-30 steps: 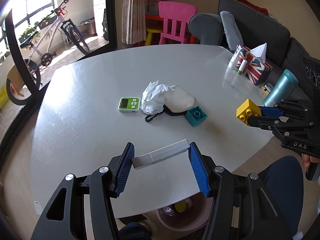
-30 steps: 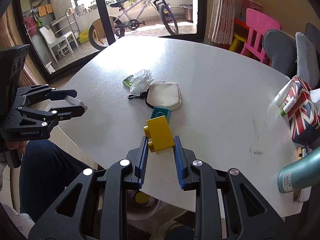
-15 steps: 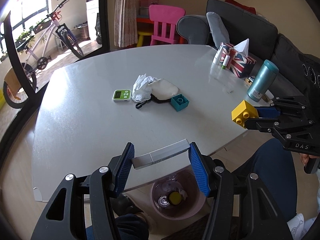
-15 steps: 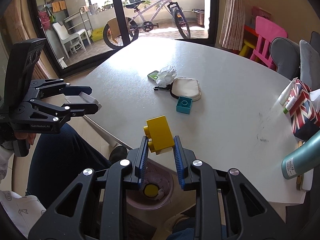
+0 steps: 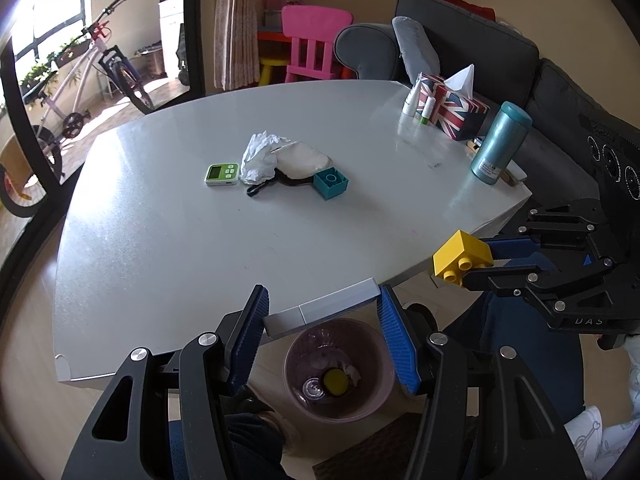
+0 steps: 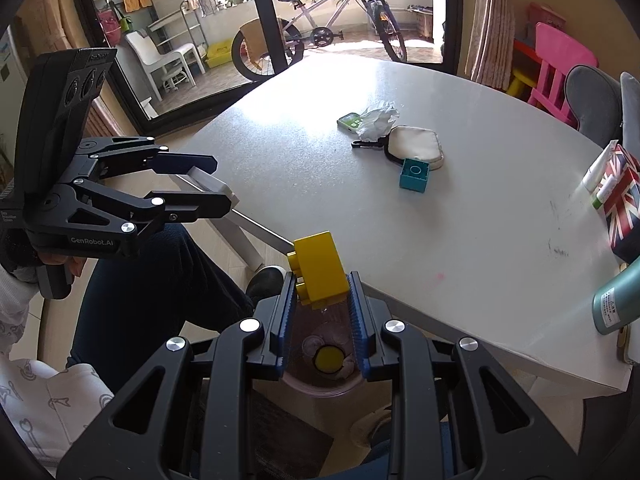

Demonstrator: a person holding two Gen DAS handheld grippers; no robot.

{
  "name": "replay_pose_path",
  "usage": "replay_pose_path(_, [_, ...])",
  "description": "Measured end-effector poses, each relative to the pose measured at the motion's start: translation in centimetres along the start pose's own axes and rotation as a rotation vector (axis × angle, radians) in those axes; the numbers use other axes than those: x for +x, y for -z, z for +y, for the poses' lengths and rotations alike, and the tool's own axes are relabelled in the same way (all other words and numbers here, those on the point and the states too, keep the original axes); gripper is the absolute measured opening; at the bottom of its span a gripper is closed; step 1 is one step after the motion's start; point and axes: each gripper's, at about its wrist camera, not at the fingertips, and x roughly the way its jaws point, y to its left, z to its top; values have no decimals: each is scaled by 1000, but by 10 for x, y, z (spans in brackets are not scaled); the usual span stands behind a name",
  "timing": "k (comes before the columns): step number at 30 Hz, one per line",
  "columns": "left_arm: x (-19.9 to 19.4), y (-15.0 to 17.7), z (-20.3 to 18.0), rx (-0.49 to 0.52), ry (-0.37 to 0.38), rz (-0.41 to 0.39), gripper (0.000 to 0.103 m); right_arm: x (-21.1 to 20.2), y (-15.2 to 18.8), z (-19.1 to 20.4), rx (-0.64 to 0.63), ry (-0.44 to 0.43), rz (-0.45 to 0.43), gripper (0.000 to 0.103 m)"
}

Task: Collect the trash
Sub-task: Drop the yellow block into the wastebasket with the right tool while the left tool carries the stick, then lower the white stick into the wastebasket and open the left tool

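Observation:
My left gripper [image 5: 322,310] is shut on a long white-grey stick [image 5: 320,312], held crosswise over the pink trash bin [image 5: 374,396] on the floor by the table's near edge. My right gripper [image 6: 322,294] is shut on a yellow toy brick [image 6: 318,270], held above the same bin [image 6: 298,376]. Each gripper shows in the other's view: the right one [image 5: 480,260] with the brick [image 5: 460,258], the left one [image 6: 208,184] with the stick [image 6: 212,184]. A crumpled white tissue [image 5: 260,156] lies mid-table.
On the white table [image 5: 200,240] lie a green timer [image 5: 222,174], a white pouch [image 5: 302,160] and a teal brick [image 5: 330,184]. A flag tissue box [image 5: 452,106] and teal bottle [image 5: 500,146] stand at the right. The bin holds a yellow item [image 5: 336,382].
Both grippers have pulled back from over the table to beyond its near edge, carrying the stick and the yellow brick, and now hang over the bin.

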Motion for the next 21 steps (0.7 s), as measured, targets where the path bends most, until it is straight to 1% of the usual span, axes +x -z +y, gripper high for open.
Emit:
replay_pose_path(4, [-1, 1, 0, 1, 7, 0, 55, 2, 1, 4, -9, -24, 5, 26])
replay_pose_path(5, [-1, 1, 1, 1, 8, 0, 55, 2, 1, 4, -10, -24, 4, 35])
replay_pose_path(6, [0, 1, 0, 2, 7, 0, 55, 2, 0, 3, -10, -23, 0, 59])
replay_pose_path(7, [0, 1, 0, 3, 7, 0, 55, 1, 0, 2, -7, -25, -8, 69])
replay_pose_path(8, [0, 0, 0, 4, 6, 0, 55, -1, -1, 2, -3, -24, -15, 77])
replay_pose_path(10, [0, 0, -1, 7, 8, 1, 55, -1, -2, 0, 6, -7, -16, 82])
replay_pose_path(11, [0, 0, 0, 7, 9, 2, 55, -1, -2, -1, 12, 1, -17, 88])
replay_pose_path(15, [0, 0, -1, 9, 16, 7, 55, -2, -3, -7, 36, 19, -20, 91])
replay_pose_path(21, [2, 0, -2, 17, 28, 15, 55, -2, -2, -13, 63, 44, -21, 92])
